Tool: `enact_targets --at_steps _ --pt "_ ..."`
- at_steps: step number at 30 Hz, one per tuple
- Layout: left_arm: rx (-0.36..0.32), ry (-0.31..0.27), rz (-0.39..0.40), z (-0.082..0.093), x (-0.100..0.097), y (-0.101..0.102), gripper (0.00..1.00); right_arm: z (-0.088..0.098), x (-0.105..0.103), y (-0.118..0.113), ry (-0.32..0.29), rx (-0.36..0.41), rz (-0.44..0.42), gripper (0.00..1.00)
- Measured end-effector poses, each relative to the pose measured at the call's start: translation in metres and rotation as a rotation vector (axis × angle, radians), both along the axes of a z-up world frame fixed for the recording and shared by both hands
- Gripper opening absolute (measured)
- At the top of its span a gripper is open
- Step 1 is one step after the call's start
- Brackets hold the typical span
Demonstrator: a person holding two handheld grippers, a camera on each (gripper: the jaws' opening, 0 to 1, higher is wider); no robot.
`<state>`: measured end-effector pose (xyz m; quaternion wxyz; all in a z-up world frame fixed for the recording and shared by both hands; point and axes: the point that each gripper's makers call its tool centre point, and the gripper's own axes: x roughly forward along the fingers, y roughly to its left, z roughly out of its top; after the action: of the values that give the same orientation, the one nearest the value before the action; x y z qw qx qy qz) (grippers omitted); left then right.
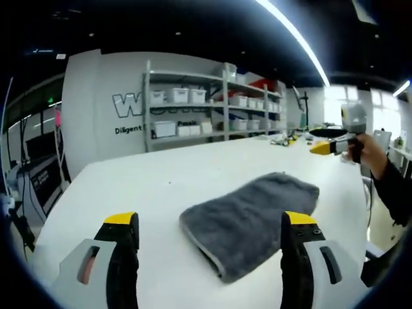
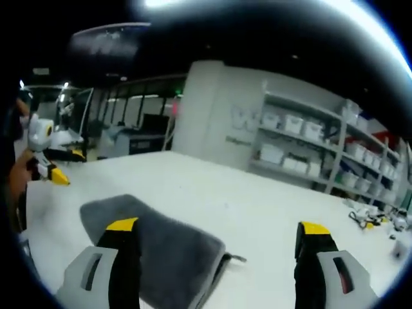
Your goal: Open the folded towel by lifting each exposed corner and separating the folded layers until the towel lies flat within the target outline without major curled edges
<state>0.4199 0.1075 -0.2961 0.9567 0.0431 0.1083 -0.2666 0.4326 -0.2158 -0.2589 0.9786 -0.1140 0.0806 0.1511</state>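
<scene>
White table spans the room before storage shelves. On it, near the front edge, lies the folded grey towel. Left gripper and right gripper hover above, jaws apart, touching nothing.

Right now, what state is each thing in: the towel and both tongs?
Towel: folded, lying on the white table, not gripped.
Left tongs: open, empty, short of the towel.
Right tongs: open, empty, above the towel.
</scene>
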Motion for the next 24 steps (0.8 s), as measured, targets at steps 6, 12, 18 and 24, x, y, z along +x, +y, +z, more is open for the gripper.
enact_targets --at_steps 6,12,18,24 --pt "0.029 0.031 0.009 -0.019 -0.002 0.002 0.86 -0.012 -0.011 -0.011 0.003 0.034 -0.022 0.99" --pt "0.032 0.042 0.005 -0.024 -0.004 0.002 0.83 -0.021 -0.019 -0.013 0.015 0.04 -0.031 0.95" --pt "0.031 0.051 0.012 -0.029 -0.003 0.007 0.84 -0.029 -0.023 -0.008 0.024 0.036 -0.015 0.99" --pt "0.019 0.035 0.011 -0.029 -0.004 0.006 0.99 -0.033 -0.029 0.003 0.02 0.035 0.019 1.0"
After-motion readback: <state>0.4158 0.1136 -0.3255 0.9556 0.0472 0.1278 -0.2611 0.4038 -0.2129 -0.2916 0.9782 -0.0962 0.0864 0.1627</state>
